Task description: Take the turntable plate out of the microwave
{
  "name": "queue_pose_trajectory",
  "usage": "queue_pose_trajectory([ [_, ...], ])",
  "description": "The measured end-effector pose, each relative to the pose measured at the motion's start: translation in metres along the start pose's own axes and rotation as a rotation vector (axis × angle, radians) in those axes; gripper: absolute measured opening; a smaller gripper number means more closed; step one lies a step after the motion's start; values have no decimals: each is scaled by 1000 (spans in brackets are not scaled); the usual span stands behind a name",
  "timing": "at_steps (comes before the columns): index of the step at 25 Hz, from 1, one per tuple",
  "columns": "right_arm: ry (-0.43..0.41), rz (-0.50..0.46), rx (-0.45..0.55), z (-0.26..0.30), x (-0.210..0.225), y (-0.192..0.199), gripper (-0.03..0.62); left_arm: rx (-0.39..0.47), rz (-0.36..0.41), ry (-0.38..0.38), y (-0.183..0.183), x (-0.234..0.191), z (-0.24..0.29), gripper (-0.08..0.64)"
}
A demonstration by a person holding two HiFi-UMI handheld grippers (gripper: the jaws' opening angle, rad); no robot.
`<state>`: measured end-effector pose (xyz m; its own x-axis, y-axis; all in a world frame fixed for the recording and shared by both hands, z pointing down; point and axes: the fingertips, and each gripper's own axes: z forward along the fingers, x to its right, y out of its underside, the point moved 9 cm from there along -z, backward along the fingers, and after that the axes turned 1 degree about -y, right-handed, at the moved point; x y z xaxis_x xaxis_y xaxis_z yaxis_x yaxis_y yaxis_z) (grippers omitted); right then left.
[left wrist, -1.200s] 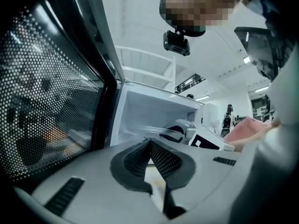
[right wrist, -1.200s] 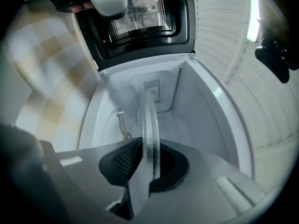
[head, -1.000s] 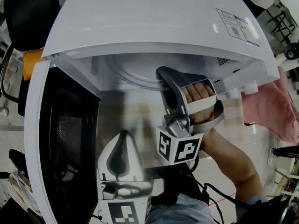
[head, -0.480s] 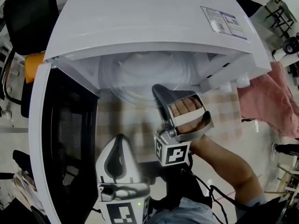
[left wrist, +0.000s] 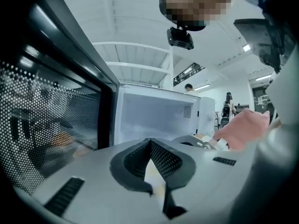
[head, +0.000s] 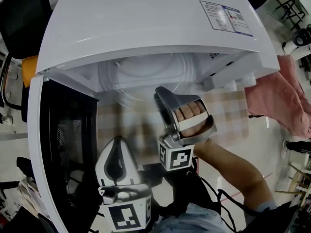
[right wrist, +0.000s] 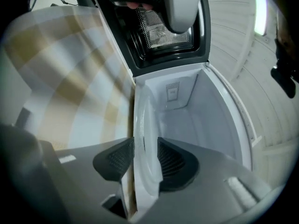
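Note:
The clear glass turntable plate (head: pixel 138 84) lies half out of the open white microwave (head: pixel 146 18), its near edge over the checked cloth. My right gripper (head: pixel 159 94) reaches its rim from the front. In the right gripper view the rim (right wrist: pixel 145 139) stands between the two pads; the jaws have just been opening and a thin gap shows at the left pad. My left gripper (head: pixel 119 142) hangs back by the open door (head: pixel 63 144), shut with nothing in it. Its closed tips (left wrist: pixel 150 148) point at the microwave's cavity (left wrist: pixel 154 115).
The dark mesh door (left wrist: pixel 46 111) swings out at the left, close beside my left gripper. A checked tablecloth (head: pixel 228 110) covers the table in front of the microwave. Pink cloth (head: pixel 286 101) hangs at the right. People stand far off in the room.
My right gripper has drawn back out of the cavity toward me and lower, and the plate came forward with it. Its jaws now stand wider apart. The left gripper stayed put.

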<state>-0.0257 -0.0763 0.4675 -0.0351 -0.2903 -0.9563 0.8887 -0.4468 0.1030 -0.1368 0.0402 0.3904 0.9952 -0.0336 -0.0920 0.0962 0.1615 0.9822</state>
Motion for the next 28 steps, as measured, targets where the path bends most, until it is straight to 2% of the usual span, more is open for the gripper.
queue_pose_trajectory([
  [3,-63,78,1,-18,9,10,156,-21,35,8,-4,1,6,5],
  [7,-159,272,17,-52,26,28,156,-31,109,20,-14,3,16,6],
  [9,-194,427,14,-65,36,38,153,-43,137,25,-19,3,19,6],
  [11,-241,624,9,-74,45,48,150,-70,141,29,-22,3,23,5],
  [14,-319,874,34,-80,56,57,150,-119,79,26,-23,-1,28,6],
  [16,-376,1020,66,-80,59,60,147,-121,38,11,-26,-4,33,6],
  [20,-479,1386,88,-73,62,75,141,-144,-10,16,-26,-5,42,6],
  [26,-586,1792,129,-61,53,95,141,-196,-150,68,-13,-6,51,14],
  [28,-601,1911,143,-58,50,99,151,-213,-219,93,-8,-8,56,74],
])
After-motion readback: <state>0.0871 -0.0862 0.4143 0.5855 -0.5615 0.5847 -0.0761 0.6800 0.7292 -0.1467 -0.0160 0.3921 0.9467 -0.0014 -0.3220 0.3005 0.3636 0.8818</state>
